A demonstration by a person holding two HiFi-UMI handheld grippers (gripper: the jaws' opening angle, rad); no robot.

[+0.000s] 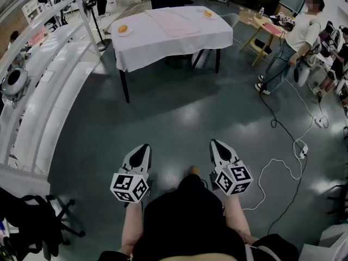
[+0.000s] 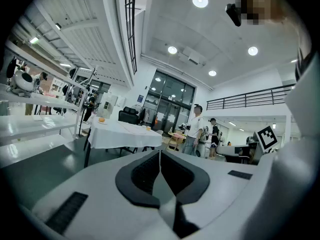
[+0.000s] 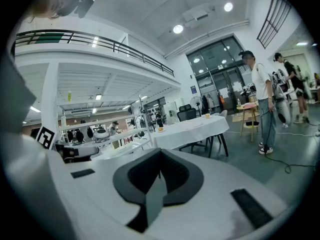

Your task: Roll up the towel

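We stand well back from the rectangular table draped in a white cloth (image 1: 168,37), with open dark grey-green glossy floor (image 1: 179,113) between us and it. On the table's left end lies a small white plate with an orange round thing (image 1: 124,30), and on its far right corner another small plate (image 1: 207,14). A person in a white shirt and jeans (image 1: 296,37) stands to the right of the table beside a low wooden side table (image 1: 261,29). A white cable (image 1: 283,165) loops across the floor right of the table and nearer us. Long white shelf rails (image 1: 49,80) run along the table's left.

The pale pink flat towel (image 1: 175,22) lies spread at the table's middle, unrolled. Its long side seems to run from the near edge toward the far edge.

The left gripper (image 1: 142,148) and right gripper (image 1: 216,145) both point toward the table, fingers pressed together on nothing.
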